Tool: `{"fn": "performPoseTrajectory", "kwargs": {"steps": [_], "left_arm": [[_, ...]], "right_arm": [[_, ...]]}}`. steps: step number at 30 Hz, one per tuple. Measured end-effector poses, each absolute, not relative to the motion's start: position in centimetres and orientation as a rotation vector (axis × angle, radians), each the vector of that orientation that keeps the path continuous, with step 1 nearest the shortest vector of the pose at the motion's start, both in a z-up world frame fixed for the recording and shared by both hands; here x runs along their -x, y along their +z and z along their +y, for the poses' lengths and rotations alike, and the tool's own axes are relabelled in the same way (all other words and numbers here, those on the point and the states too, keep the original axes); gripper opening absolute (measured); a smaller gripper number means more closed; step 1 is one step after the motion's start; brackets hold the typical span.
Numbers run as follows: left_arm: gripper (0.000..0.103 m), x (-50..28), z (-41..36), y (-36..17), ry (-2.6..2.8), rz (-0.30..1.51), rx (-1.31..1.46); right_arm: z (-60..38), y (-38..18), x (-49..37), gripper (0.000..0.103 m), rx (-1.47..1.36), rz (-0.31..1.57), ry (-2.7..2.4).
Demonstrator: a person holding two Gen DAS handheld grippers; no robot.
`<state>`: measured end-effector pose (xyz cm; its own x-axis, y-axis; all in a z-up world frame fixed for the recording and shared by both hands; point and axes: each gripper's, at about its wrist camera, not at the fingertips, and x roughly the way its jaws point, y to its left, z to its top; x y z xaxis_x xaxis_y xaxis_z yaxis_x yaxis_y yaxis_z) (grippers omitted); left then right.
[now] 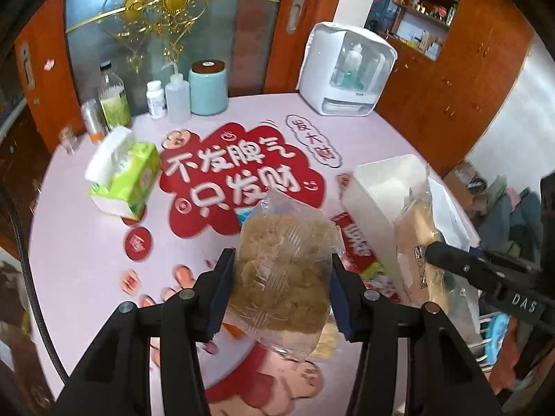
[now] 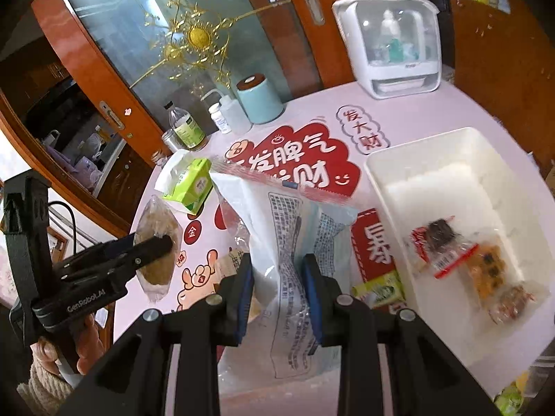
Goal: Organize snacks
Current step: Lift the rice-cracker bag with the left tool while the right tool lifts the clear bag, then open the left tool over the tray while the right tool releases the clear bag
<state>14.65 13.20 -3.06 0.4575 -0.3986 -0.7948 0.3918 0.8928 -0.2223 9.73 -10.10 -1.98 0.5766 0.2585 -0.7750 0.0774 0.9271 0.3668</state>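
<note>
Pink tabletop (image 2: 461,111): your right gripper (image 2: 277,298), clamping the white packet (image 2: 295,242) upright, has the white bin (image 2: 392,173) at two o'clock, nearer than your left gripper (image 1: 281,294), which pinches the brown snack bag (image 1: 284,270).

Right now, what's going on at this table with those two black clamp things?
A person is sorting snacks with a hand-held gripper in each hand. The left hand-held gripper is clamped on a clear bag of brown crumbly snack, lifted above the pink table. The right hand-held gripper grips a white printed snack packet, beside the white bin. A few wrapped snacks already lie in that bin.
</note>
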Motion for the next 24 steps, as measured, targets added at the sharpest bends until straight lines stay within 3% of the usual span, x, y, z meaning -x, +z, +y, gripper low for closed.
{"fn": "performPoseTrajectory", "kwargs": {"steps": [14,24], "left_arm": [[0.049,-12.4,3.3,0.2,-0.518,0.942,0.0],[0.049,-14.9,-9.3,-0.4,-0.498,0.979,-0.034]], "right_arm": [[-17.8,1.4,-6.8,0.028,-0.338,0.814,0.007],[-27.9,-0.9,-7.5,0.028,-0.291,0.827,-0.096]]}}
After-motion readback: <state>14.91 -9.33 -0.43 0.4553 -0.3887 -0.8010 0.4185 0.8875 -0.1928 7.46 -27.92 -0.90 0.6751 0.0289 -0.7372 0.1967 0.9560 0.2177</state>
